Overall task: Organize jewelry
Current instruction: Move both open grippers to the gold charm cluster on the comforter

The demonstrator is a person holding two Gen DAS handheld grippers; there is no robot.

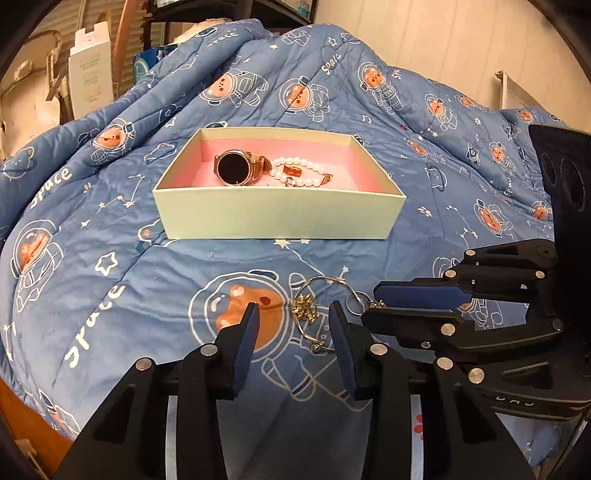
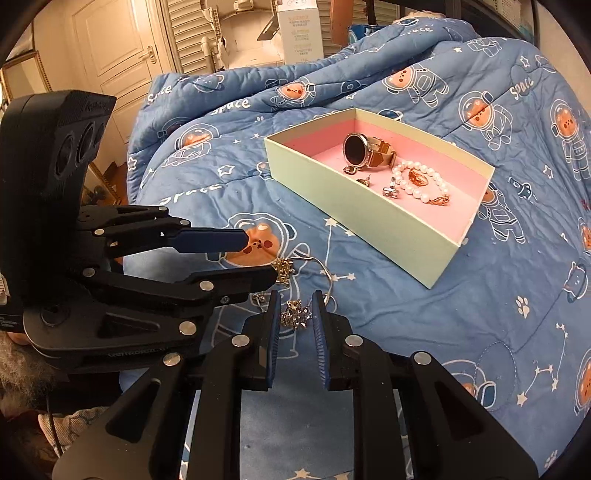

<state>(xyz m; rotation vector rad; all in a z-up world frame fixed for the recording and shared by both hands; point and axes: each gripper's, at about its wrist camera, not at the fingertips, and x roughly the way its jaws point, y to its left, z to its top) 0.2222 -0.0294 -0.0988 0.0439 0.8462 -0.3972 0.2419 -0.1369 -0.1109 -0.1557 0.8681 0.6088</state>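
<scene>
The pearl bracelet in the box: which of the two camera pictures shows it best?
The right wrist view. There the pearl bracelet lies in full view on the pink floor of the box, clasp and all. In the left wrist view the bracelet looks smaller and flatter, its near side close behind the box's front wall.

Home bedroom indicated: bed covered w/ blue quilt [image 1: 147,258] printed w/ astronaut bears. Panelled door [image 2: 114,48] w/ lever handle and louvred shutters [image 2: 184,33] seen behind; cardboard boxes [image 1: 90,74] stacked in bkgd, shelving beside them.
</scene>
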